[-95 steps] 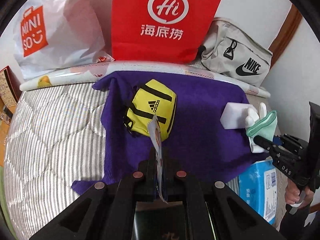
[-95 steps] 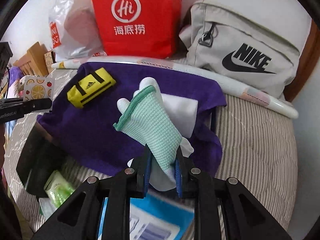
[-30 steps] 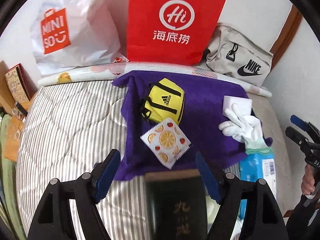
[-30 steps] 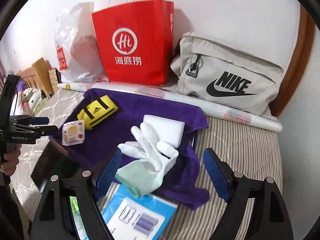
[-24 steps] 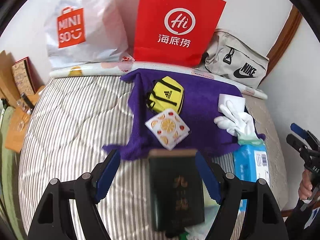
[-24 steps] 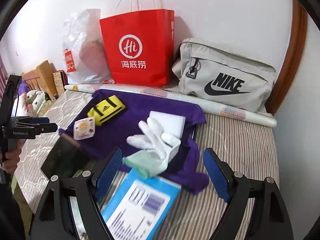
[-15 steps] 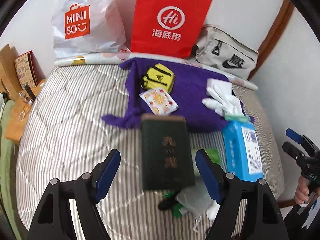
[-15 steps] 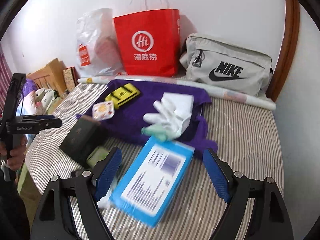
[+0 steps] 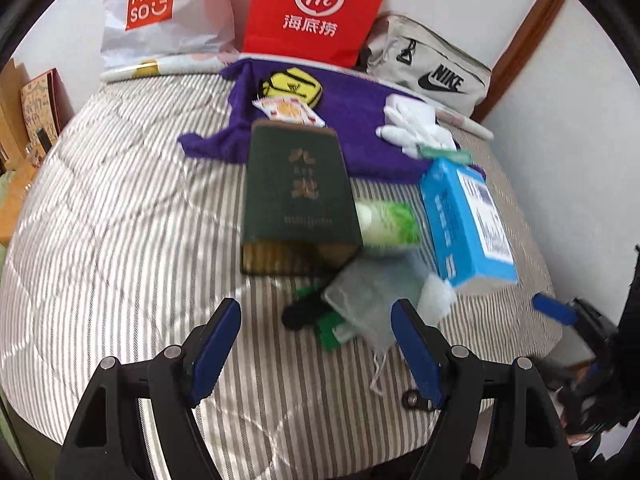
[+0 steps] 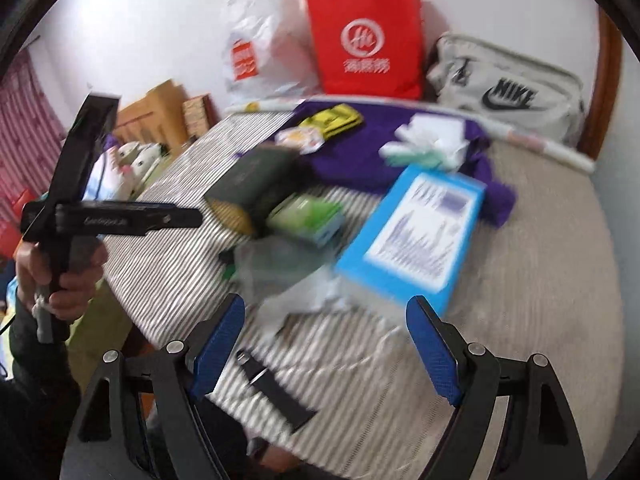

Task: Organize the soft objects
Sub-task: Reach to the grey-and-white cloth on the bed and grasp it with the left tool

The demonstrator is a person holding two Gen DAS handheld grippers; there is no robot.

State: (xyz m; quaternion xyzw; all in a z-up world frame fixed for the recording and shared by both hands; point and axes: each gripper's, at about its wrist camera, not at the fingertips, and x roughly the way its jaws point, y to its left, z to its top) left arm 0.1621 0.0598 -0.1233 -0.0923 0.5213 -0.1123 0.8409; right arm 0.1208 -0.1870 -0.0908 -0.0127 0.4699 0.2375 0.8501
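While both claws — left gripper (image 9: 316, 334) and right gripper (image 10: 326, 332) — hang spread and empty, the mesh pouch (image 9: 366, 298) beside the green box (image 9: 300, 196) risks snagging its cord.

Bright, even daylight; soft shadows. Strong fisheye bending, black vignette at corners. Left wrist view mildly blurred. Right wrist view heavily motion-smeared: blue box (image 10: 416, 232) print unreadable, red bag (image 10: 366, 40) logo soft.

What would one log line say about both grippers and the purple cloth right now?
left gripper: open, empty | right gripper: open, empty | purple cloth: holds yellow pouch, white gloves
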